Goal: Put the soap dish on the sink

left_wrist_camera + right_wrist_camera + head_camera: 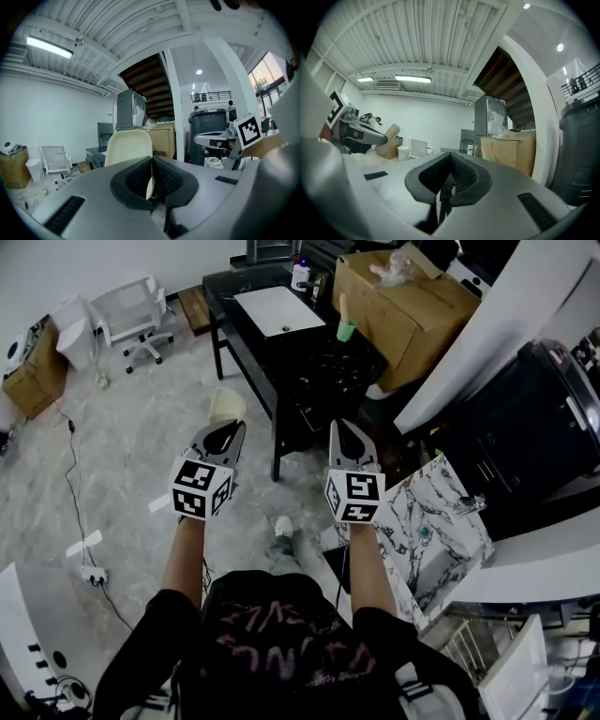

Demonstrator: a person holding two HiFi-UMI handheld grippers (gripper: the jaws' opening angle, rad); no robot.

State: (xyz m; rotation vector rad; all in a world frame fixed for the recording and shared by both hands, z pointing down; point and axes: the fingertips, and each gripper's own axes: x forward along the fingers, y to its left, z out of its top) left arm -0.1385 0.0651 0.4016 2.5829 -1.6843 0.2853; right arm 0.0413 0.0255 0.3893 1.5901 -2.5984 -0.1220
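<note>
Aloft, left gripper point(152, 161) clamping rounded cream soap dish point(128, 146), perhaps plastic, right gripper point(451, 158) closed.

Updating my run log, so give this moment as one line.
left gripper: shut on soap dish | right gripper: shut | sink: no dish on it yet

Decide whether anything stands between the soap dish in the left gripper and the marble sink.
The right gripper, shut and empty, hangs between the soap dish in the left gripper and the marble sink on the right; nothing else visible intervenes.
</note>
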